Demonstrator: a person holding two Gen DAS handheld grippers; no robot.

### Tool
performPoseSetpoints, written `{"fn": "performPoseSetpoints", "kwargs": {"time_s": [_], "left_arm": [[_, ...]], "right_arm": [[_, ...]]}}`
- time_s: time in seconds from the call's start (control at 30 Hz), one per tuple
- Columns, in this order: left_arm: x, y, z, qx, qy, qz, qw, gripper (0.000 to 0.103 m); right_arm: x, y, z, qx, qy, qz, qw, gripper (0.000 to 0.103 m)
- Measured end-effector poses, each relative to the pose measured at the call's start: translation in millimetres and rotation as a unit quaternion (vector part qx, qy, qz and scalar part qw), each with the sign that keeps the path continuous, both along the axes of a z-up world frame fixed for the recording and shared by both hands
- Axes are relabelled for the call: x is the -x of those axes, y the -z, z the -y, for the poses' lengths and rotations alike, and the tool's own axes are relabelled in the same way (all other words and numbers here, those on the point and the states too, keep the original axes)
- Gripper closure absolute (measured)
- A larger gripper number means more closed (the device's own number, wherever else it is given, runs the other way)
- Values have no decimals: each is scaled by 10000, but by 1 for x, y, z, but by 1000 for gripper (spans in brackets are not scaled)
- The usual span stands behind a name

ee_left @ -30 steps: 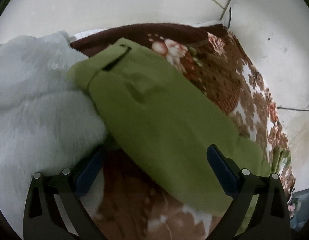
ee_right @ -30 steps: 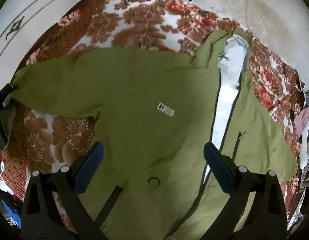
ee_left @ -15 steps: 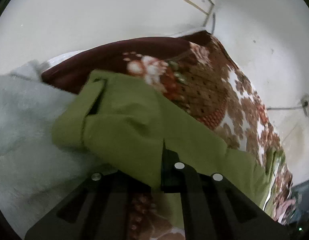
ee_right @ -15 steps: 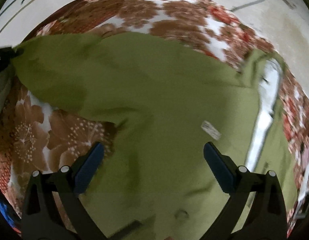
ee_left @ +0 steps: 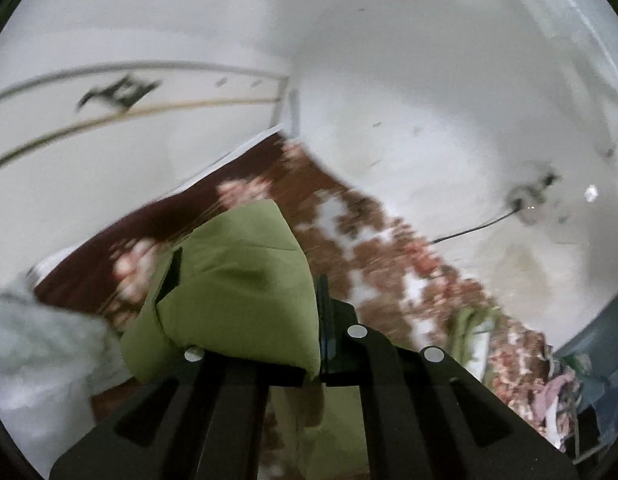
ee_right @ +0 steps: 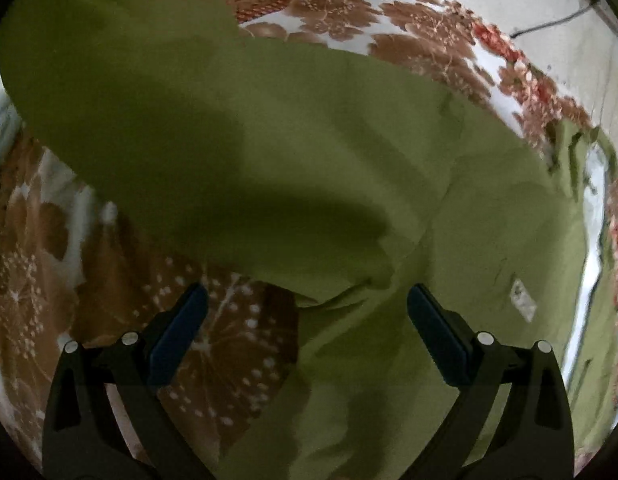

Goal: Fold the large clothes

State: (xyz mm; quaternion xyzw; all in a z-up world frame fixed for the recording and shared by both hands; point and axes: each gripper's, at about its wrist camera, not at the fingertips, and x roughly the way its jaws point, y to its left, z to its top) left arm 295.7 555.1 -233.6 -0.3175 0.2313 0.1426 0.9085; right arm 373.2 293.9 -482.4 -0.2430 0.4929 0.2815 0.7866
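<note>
An olive green jacket (ee_right: 449, 184) lies spread on a brown floral bedspread (ee_right: 349, 16). In the left wrist view my left gripper (ee_left: 319, 344) is shut on the jacket's sleeve end (ee_left: 237, 280), lifted off the bed so the cuff bunches in front of the camera. In the right wrist view that raised sleeve (ee_right: 121, 80) arches across the upper left. My right gripper (ee_right: 307, 332) hangs open just above the jacket where the sleeve joins the body, with nothing pressed between its blue pads (ee_right: 437, 336). A white label (ee_right: 523, 300) and the pale lining strip (ee_right: 593, 216) show at the right.
A fluffy white blanket (ee_left: 33, 352) lies at the left of the bed. White walls (ee_left: 389, 60) stand behind, with a socket and black cable (ee_left: 521, 204). Crumpled clothes (ee_left: 557, 396) sit past the bed's far right edge.
My left gripper shut on the green sleeve end and lifted it up from the bed. My right gripper came down closer to the jacket, staying open.
</note>
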Motion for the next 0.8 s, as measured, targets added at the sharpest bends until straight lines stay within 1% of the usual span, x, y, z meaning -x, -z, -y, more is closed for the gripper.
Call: {"fn": "performPoseSetpoints", "kwargs": {"time_s": [0.13,0.23,0.3,0.33,0.4,0.43,0.5,0.57,0.63,0.67,0.73,0.77,0.8], "left_arm": [[-34,-47,44,-16,436,346,9984,101],[-55,-75,79,-98,723,530,9959,101],[-73,-95,114,-158,952,702,9929,101],[-79,-100,127,-167,1024,758,9917,101],[-103,-113,168,-177,1251,848,9884,101],[-112,-114,183,-171,1337,872,9870,101],[-136,-114,228,-212,1557,892,9835,101],[-161,-112,274,-236,1777,890,9798,101],[-182,-108,317,-365,1948,872,9763,101],[-197,-103,345,-474,2067,793,9740,101],[-217,-90,385,-594,2288,659,9694,101],[-229,-80,412,-585,2429,585,9665,101],[-238,-71,429,-518,2532,525,9646,101]], "right_arm": [[1,15,2,-143,-103,-396,9991,5],[6,25,5,-189,-247,-393,9987,4],[8,28,6,-229,-319,-360,9986,4],[9,28,6,-253,-372,-363,9983,4],[7,25,7,-310,-467,-419,9975,4],[6,25,7,-324,-499,-465,9971,4],[4,24,9,-359,-537,-552,9964,4],[2,21,14,-498,-547,-736,9945,4],[1,22,22,-683,-566,-825,9926,4],[2,26,25,-653,-623,-857,9922,4],[5,26,28,-635,-825,-843,9910,4],[5,25,31,-708,-906,-906,9892,4],[5,24,34,-783,-917,-973,9879,4]]}}
